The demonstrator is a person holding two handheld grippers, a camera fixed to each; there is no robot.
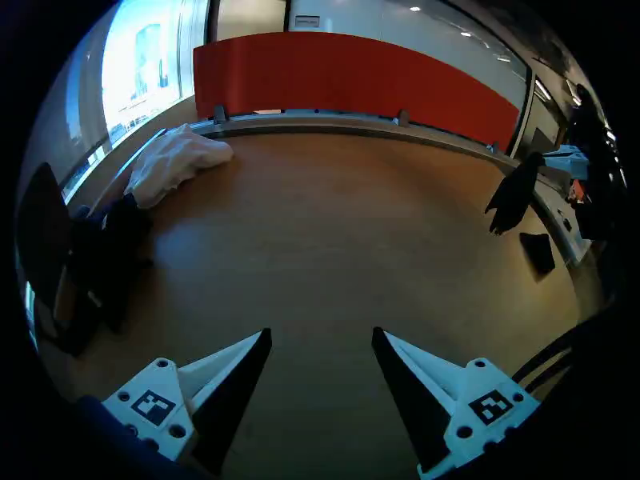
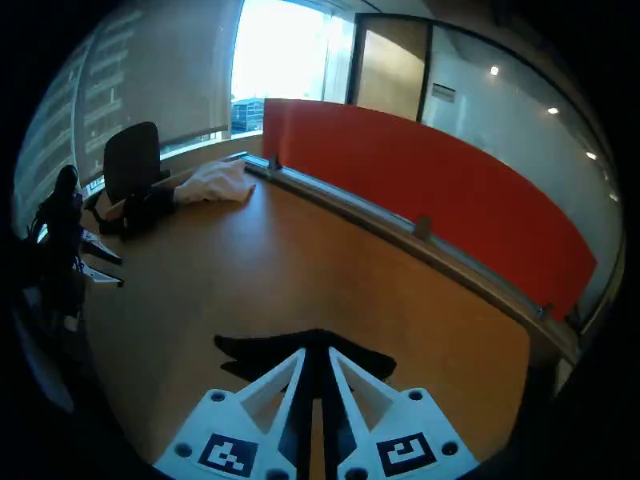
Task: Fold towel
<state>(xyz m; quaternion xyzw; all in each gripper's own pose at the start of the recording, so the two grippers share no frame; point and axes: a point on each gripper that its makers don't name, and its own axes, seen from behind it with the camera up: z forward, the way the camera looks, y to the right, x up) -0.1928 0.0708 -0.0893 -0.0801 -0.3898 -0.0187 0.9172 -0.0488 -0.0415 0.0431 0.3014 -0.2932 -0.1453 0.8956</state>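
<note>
Now black towel (image 1: 512, 196) hangs limp, bunched, pinched by right gripper (image 2: 318, 354).

Pair, left tool (image 1: 321, 330) and right tool (image 2: 317, 352): white tapered fingers (image 1: 472, 400), black inner faces, round screw holes, a black-and-white square marker (image 1: 154, 406) on each finger base.

Blown-out window (image 2: 280, 56) glare, dim bluish room, fisheye-bent edges

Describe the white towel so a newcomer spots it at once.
Find the wooden desk backed by a red divider. At its far corner by the window lies the white towel, a crumpled heap. It is pale; the chair near it is black.
</note>
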